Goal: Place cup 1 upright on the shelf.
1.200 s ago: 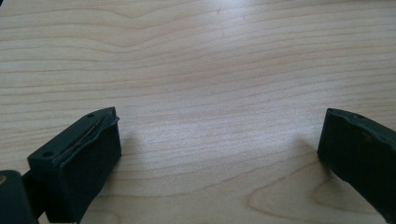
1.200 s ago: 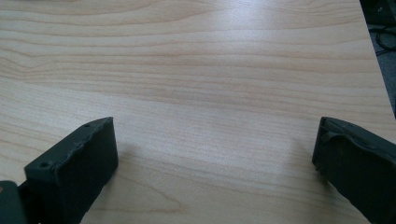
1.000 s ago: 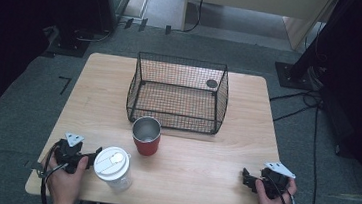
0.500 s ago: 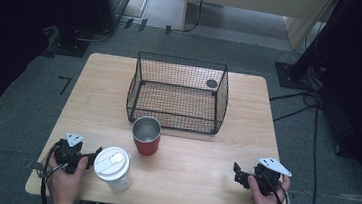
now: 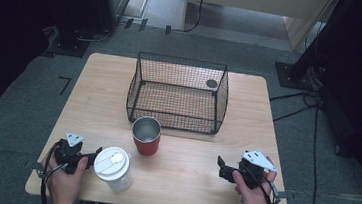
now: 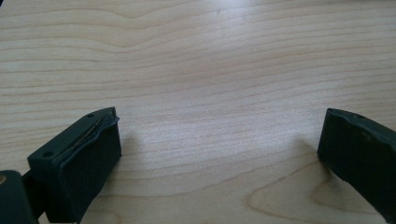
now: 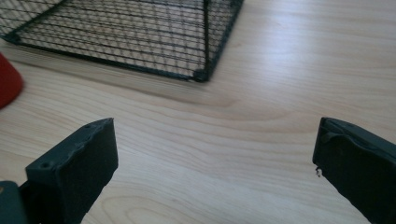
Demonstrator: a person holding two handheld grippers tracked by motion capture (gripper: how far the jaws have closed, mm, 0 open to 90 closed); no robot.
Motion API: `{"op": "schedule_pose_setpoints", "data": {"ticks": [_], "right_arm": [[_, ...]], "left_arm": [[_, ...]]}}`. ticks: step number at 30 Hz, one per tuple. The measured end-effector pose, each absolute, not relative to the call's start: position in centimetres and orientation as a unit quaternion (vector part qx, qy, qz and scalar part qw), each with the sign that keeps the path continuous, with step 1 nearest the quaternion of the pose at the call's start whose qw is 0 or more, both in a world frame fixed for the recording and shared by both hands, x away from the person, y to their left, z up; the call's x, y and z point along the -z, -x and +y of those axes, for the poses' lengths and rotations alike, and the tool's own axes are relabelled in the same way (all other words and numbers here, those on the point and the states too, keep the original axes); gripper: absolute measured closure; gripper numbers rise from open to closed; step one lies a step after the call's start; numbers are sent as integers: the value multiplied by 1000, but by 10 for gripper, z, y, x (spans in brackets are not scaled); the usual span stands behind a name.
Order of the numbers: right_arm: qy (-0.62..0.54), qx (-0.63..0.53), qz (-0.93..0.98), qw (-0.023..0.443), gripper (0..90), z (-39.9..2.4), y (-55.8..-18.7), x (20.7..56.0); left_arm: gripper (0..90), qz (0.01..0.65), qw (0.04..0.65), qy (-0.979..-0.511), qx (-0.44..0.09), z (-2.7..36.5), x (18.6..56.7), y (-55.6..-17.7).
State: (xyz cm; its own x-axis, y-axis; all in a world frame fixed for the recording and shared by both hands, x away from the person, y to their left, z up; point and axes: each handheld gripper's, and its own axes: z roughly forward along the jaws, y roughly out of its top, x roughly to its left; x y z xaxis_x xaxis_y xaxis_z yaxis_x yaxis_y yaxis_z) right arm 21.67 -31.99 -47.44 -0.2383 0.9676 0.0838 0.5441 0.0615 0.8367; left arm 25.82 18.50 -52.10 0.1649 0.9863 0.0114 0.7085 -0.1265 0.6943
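- Since the earlier pictures, the right gripper (image 5: 223,167) has moved inward from the table's right edge, toward the red cup (image 5: 146,135); the left gripper (image 5: 94,155) kept its place.
- Both grippers have jaws spread wide, holding nothing, over bare wood.
- The left gripper sits just beside the white lidded cup (image 5: 112,167), near the front edge.
- Open table (image 5: 189,153) lies between the right gripper and the red cup, which stands before the wire basket (image 5: 177,92).
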Motion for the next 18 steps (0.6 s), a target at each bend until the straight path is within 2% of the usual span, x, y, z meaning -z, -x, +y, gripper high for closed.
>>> {"op": "schedule_pose_setpoints", "data": {"ticks": [18], "right_arm": [[-510, -427, 703, 253, 0, -267, -227, 461]], "left_arm": [[0, 598, 282, -709, -246, 185, 521, -258]]}}
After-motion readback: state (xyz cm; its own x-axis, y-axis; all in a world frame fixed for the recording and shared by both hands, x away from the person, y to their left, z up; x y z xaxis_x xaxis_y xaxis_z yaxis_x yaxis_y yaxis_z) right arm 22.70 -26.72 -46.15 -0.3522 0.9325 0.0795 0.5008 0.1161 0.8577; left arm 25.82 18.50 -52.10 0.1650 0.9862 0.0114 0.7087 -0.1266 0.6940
